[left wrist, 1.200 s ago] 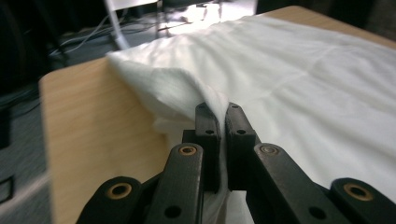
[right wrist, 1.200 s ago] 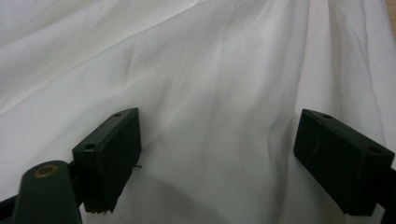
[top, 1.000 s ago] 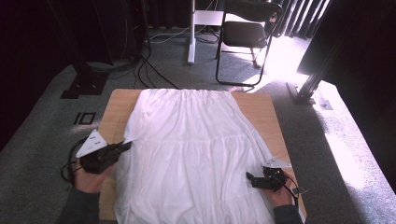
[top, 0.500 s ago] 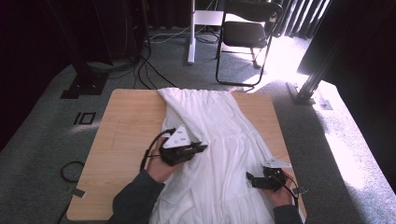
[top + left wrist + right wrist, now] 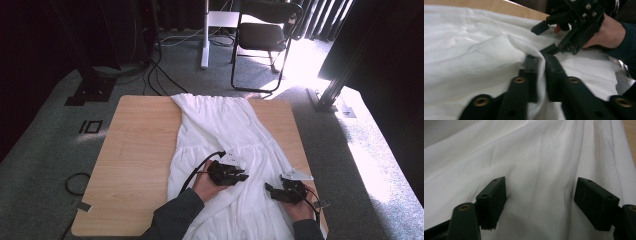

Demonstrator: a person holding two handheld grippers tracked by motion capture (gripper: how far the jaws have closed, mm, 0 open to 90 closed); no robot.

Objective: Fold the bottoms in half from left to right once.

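Note:
A white gathered garment (image 5: 220, 125) lies lengthwise on the wooden table (image 5: 135, 150), with its left side folded over toward the middle. My left gripper (image 5: 241, 176) rests on the cloth near the front. In the left gripper view its jaws (image 5: 540, 58) stand a narrow gap apart and have just been opening; a fold of the white cloth (image 5: 474, 55) still sits between them. Just beyond, a hand holds my right gripper (image 5: 545, 38). It lies low on the cloth (image 5: 536, 152) at the front right (image 5: 270, 191). Its jaws (image 5: 540, 187) stand wide and have just been closing a little, with nothing pinched.
Bare wood shows on the table's left half. On the carpet beyond the table stand a black folding chair (image 5: 265, 35) and a white post (image 5: 205, 30). A dark stand base (image 5: 90, 90) and cables (image 5: 75, 182) lie on the floor at the left.
My left gripper has carried the garment's left edge from the table's left side across to the middle, folding the cloth over and baring the wood. The right gripper has stayed put.

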